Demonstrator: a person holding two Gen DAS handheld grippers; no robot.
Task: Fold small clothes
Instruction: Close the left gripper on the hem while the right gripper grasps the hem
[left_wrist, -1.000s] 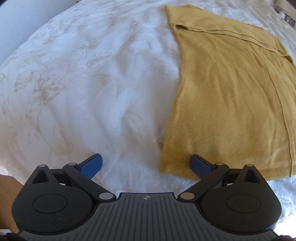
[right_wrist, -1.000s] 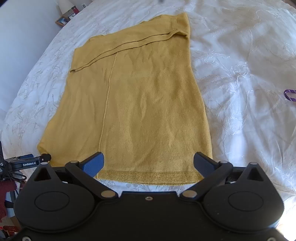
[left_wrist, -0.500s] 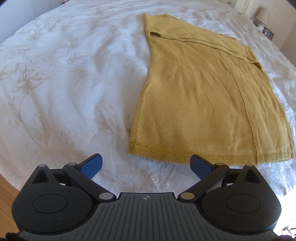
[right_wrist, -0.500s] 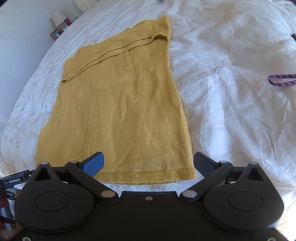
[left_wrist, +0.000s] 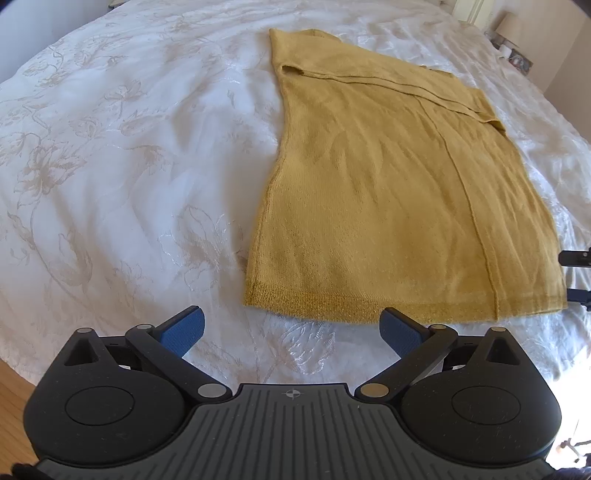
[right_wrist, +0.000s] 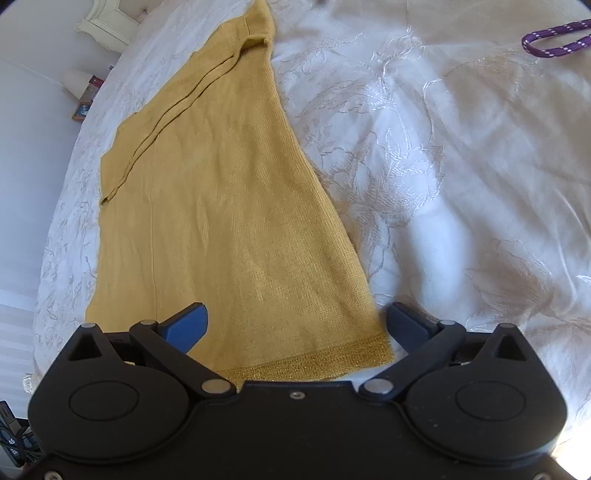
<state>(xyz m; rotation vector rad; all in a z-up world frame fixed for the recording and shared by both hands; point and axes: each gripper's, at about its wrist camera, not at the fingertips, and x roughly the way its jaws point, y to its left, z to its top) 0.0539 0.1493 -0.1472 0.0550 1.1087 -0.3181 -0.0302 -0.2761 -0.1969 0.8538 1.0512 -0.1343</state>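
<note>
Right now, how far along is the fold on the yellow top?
Done: yellow top lies flat on the white bedspread, sleeves folded in. In hand: nothing; left gripper and right gripper hover near the hem, jaws open. Left: grasp hem, fold upward.

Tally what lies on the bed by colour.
Yellow: 1, the garment, lying flat.
Purple: 1, the cord, partly cut off at the right wrist view's edge.
Total: 2.

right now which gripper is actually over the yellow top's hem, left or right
The right gripper: its open fingers straddle the yellow top's hem corner. The left gripper, also open, sits short of the hem, over the white bedspread.
</note>
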